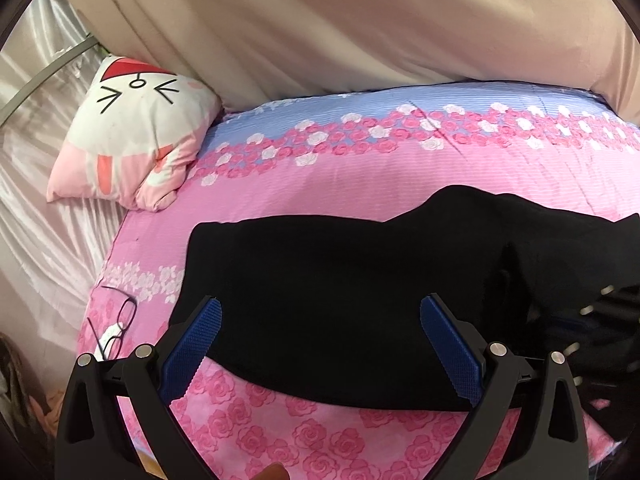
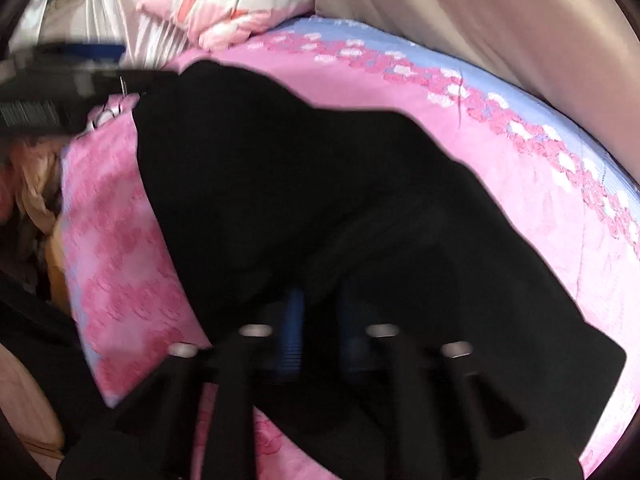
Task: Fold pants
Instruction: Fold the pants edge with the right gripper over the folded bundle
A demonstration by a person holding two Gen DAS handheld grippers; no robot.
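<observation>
Black pants [image 1: 340, 296] lie across a pink rose-print bed cover [image 1: 360, 184]. My left gripper [image 1: 320, 320] is open, its blue pads [image 1: 192, 344] spread wide just above the near edge of the pants, holding nothing. My right gripper [image 2: 320, 312] is shut on a raised fold of the pants [image 2: 320, 208], its blue pads [image 2: 295, 332] close together with black cloth between them. The right wrist view is blurred. The right gripper also shows at the right edge of the left wrist view [image 1: 600, 332], and the left gripper at the upper left of the right wrist view [image 2: 60, 88].
A white and pink cat-face pillow [image 1: 132, 136] sits at the bed's far left corner. Eyeglasses [image 1: 120, 324] lie on the cover left of the pants. A beige curtain [image 1: 360, 20] hangs behind the bed. The bed's left edge drops to satin cloth [image 1: 40, 200].
</observation>
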